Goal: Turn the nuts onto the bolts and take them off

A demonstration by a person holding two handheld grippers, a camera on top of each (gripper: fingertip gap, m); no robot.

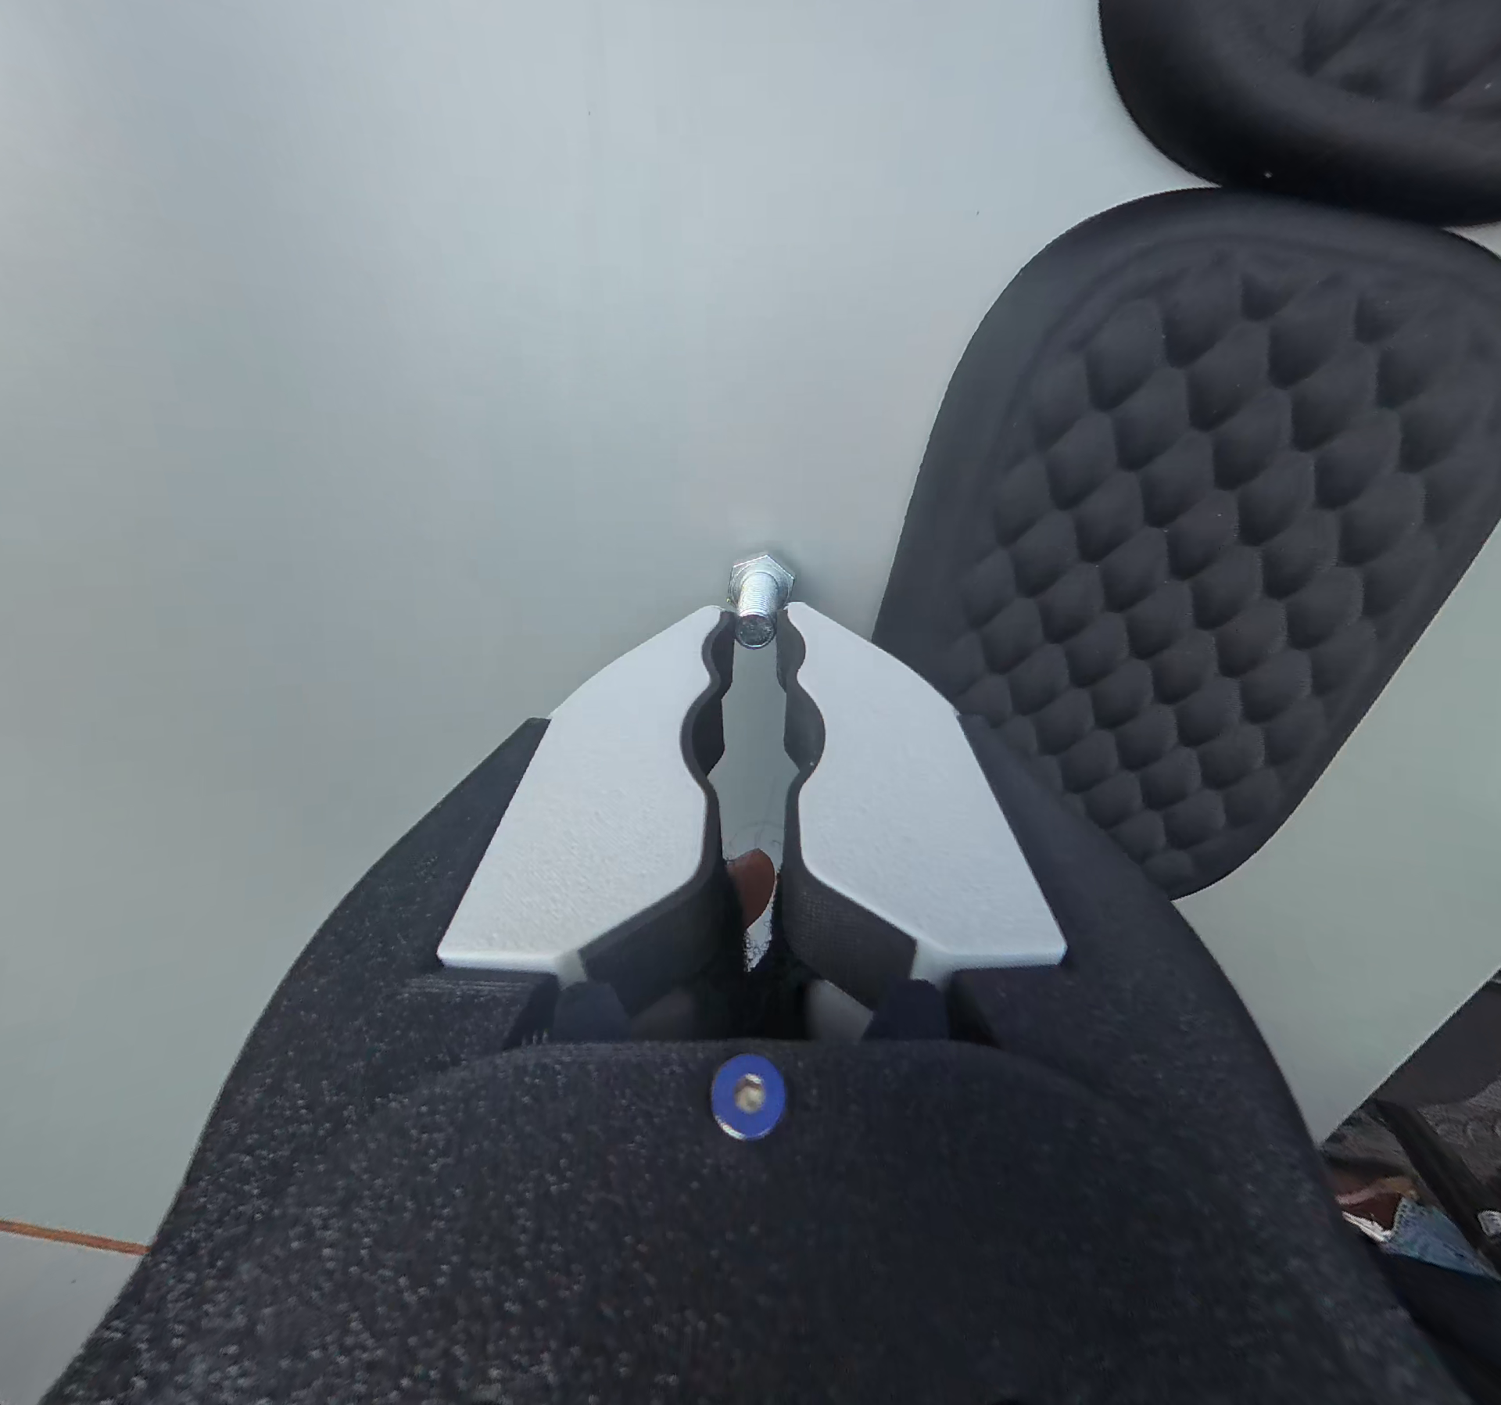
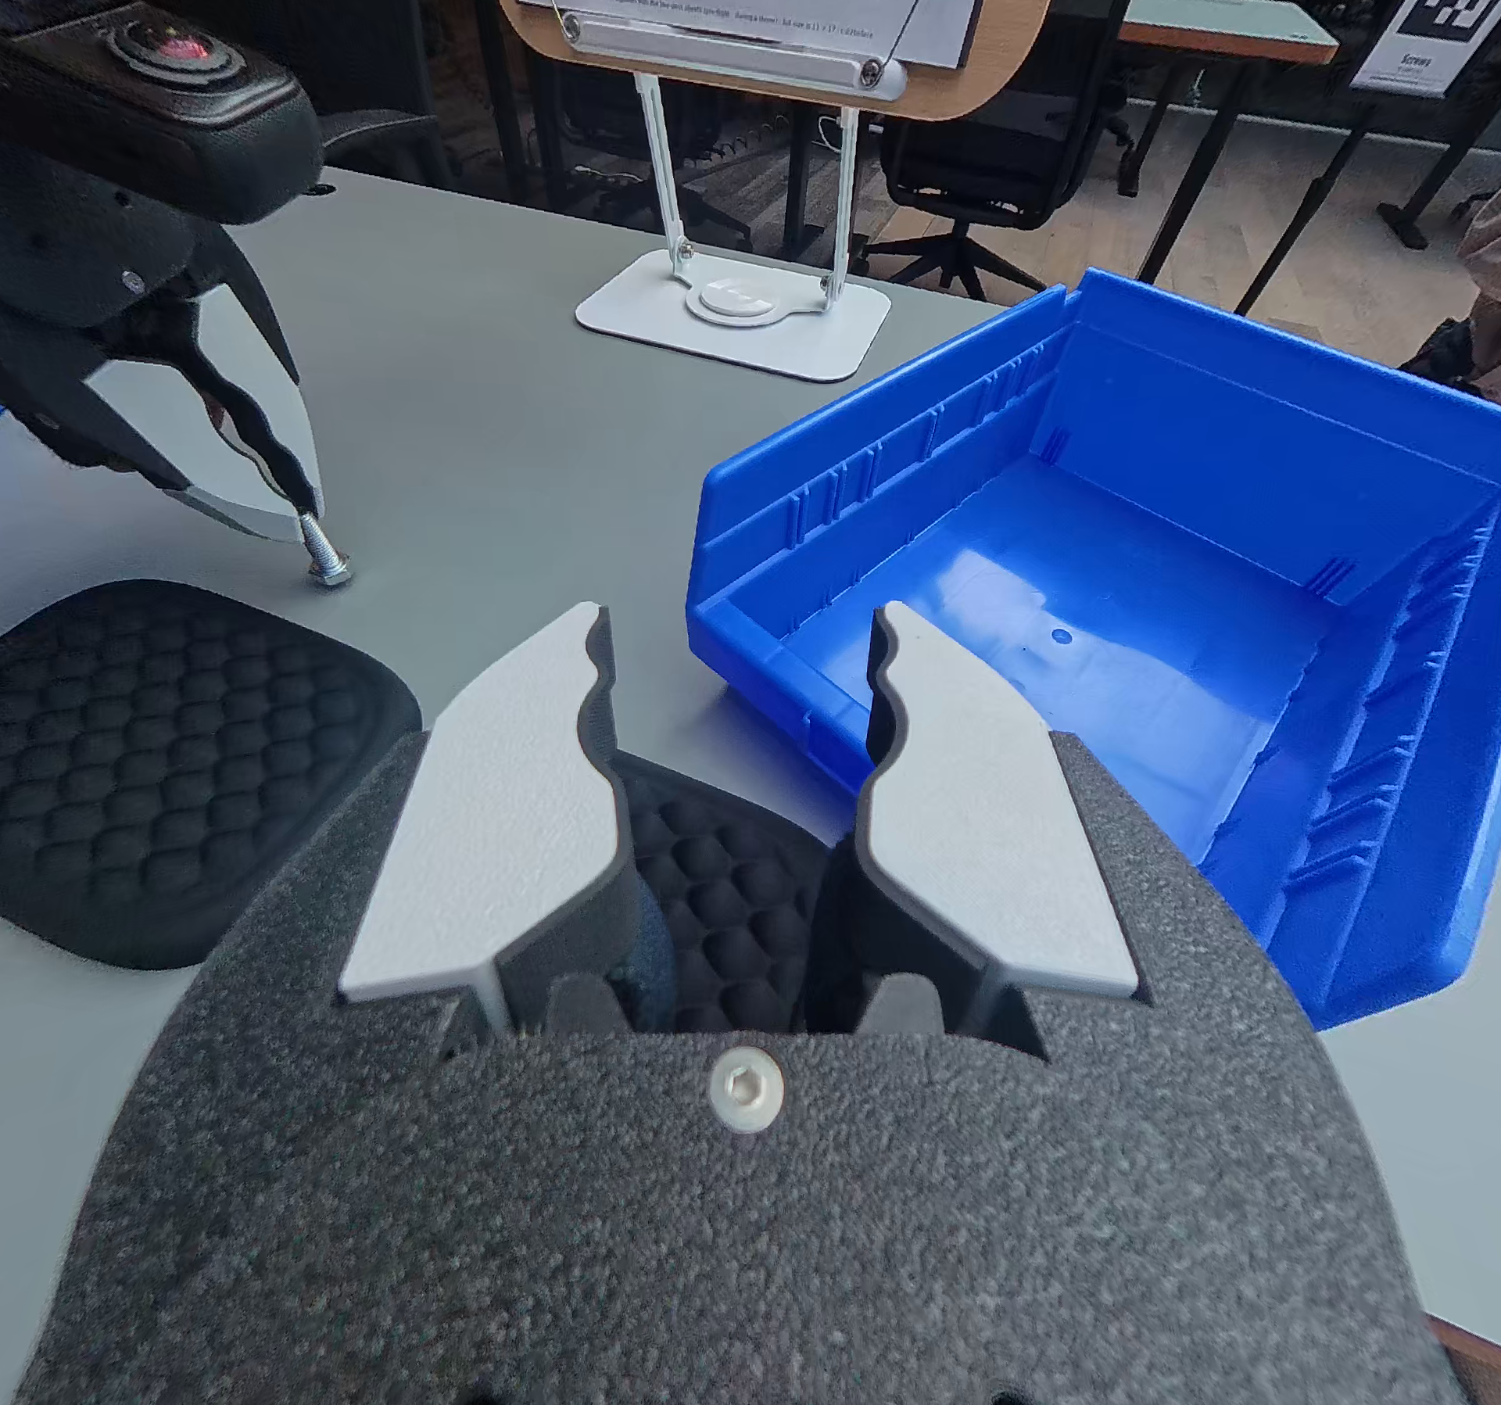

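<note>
**benchrat:** Where's the bolt sitting on your feed?

**me:** Dead centre of my left wrist view. My left gripper is clenched on the threaded end of the small silver hex-head bolt, whose head is down on the pale grey desk. In the right wrist view the same bolt is at middle left, tilted a bit, head touching the desk, with the left gripper coming down on it from the upper left.

**benchrat:** And the right one?

**me:** My right gripper is released, jaws wide apart, nothing between them. It hangs at lower centre over a black quilted foam pad. Another pad like it lies at the left, near the bolt. The empty blue plastic bin fills the right side, just beside my right finger. A white stand with a wooden clipboard sits at top centre.
</note>
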